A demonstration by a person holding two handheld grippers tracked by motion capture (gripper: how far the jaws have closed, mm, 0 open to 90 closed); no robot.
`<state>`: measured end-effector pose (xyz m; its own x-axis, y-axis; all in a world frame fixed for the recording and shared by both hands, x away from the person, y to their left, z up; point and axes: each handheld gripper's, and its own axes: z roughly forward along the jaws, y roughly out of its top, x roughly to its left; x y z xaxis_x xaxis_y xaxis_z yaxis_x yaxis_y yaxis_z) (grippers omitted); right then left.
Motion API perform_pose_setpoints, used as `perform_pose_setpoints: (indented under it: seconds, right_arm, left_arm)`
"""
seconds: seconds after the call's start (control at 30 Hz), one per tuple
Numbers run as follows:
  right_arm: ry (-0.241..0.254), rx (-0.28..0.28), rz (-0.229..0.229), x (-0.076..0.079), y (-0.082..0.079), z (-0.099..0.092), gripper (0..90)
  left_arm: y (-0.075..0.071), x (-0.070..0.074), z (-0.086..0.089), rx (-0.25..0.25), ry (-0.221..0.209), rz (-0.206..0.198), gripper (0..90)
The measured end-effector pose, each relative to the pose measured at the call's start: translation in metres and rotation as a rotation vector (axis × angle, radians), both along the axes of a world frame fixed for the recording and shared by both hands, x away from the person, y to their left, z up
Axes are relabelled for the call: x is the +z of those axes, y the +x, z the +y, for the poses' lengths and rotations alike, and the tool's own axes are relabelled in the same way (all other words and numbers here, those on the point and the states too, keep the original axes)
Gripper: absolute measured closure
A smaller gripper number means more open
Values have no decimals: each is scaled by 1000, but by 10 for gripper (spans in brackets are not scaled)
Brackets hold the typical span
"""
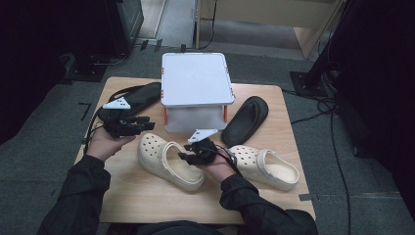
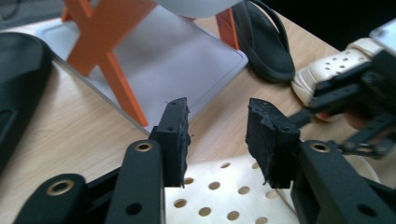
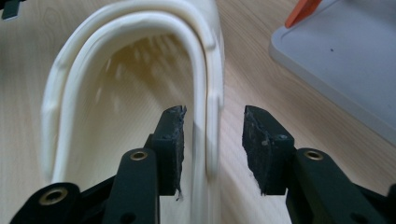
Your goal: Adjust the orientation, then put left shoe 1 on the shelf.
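Note:
Two cream perforated clogs lie on the wooden table, the left clog (image 1: 169,161) mid-table and the right clog (image 1: 266,167) beside it. My left gripper (image 1: 147,125) hovers open over the left clog's toe (image 2: 215,191), with nothing between its jaws (image 2: 217,135). My right gripper (image 1: 186,155) is open, and its jaws (image 3: 212,140) straddle the side rim of that same clog (image 3: 130,93) without pressing on it. In the left gripper view the right gripper (image 2: 355,102) shows in front of the other clog (image 2: 327,70).
A white two-tier rack (image 1: 195,78) with orange legs (image 2: 107,46) stands at the table's back middle; its lower shelf (image 3: 345,60) is close to my right jaws. A black slipper (image 1: 139,97) lies back left, and a black flip-flop (image 1: 246,119) right of the rack.

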<state>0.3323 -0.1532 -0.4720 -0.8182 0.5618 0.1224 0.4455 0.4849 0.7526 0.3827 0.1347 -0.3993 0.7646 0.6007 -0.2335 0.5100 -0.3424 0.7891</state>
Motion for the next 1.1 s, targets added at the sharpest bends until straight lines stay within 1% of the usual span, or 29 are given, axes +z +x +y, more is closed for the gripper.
perform_pose_setpoints:
  seconds: [0.03,0.07,0.13,0.2,0.27,0.3,0.33,0.4,0.43,0.5,0.6,0.7,0.8,0.83,0.87,1.0,1.1]
  right_arm:
    - [3,-1,2,0,3,3,591]
    - [8,3,1,0,6,6,592]
    - [5,9,-1,0,10,12,598]
    - [-3,15,-6,0,13,17,620]
    - [-11,13,-1,0,16,22,648]
    - [-22,14,7,-1,18,26,708]
    - [-22,14,7,-1,18,26,708]
    - [-35,12,15,-2,19,31,763]
    - [-42,8,16,-2,19,32,767]
    - [-50,-7,1,0,17,35,773]
    - [-47,-14,7,1,16,35,774]
    - [-54,-25,-10,5,14,32,774]
    - [-54,-43,-14,7,13,27,774]
    - [-50,-62,-13,8,14,20,774]
    - [-50,-62,-13,8,14,20,774]
    - [-29,-104,-4,7,10,5,775]
    - [-17,-133,-7,8,9,-6,775]
  left_arm:
    - [0,1,-1,-8,10,-3,599]
    - [0,1,-3,-15,12,-7,605]
    - [0,2,-3,-22,-4,-9,604]
    - [0,2,-3,-16,-10,-10,596]
    - [0,3,-2,-15,-18,-10,595]
    - [0,3,-2,-12,-22,-10,589]
    - [0,3,-2,-9,-26,-12,589]
    - [0,4,-1,-7,-26,-18,585]
    - [0,4,-1,-6,-28,-20,582]
    - [1,3,0,-4,-27,-18,582]
    - [1,3,1,-1,-27,-13,585]
    - [1,3,1,-3,-30,-10,597]
    - [1,3,1,-5,-29,-11,601]
    - [1,3,1,-5,-30,-9,601]
    - [2,2,0,-5,-27,-9,601]
    - [2,2,0,-3,-16,-13,598]
    - [2,2,-1,1,-19,-11,596]
